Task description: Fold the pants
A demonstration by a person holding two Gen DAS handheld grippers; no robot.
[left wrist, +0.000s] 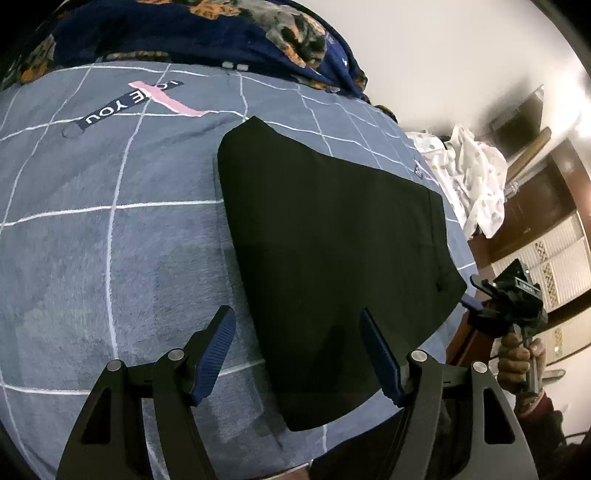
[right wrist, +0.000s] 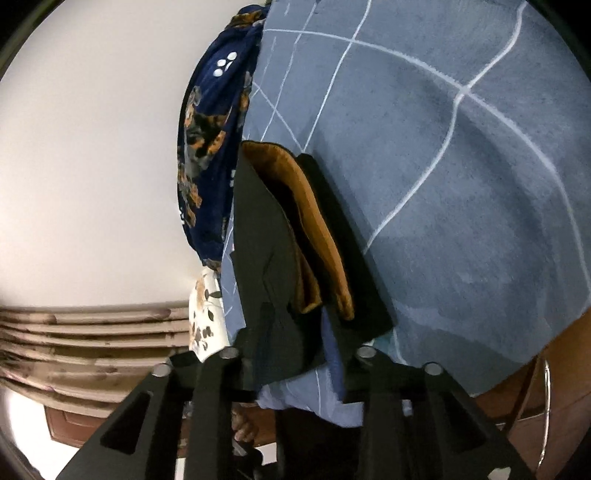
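Pants [left wrist: 332, 258]: black, already folded into a flat wedge, laid on the grey checked bed cover [left wrist: 110, 240]; an orange lining is seen at the open waist end in the right wrist view.
Long axis: runs from the near edge of the bed away toward the navy floral blanket [left wrist: 166, 33].
Left tool [left wrist: 299, 354]: held above the near narrow end, jaws spread wide, nothing between them; the left finger is over bare cover, the right finger over black cloth.
Right tool [right wrist: 295, 354]: at the bed's right edge, by the broad end; jaws parted, with a black fold and blue cover between the fingers, but whether the pads press cannot be told.
Nearer tool: the left, judged closest to the narrow end for the next fold along the axis.
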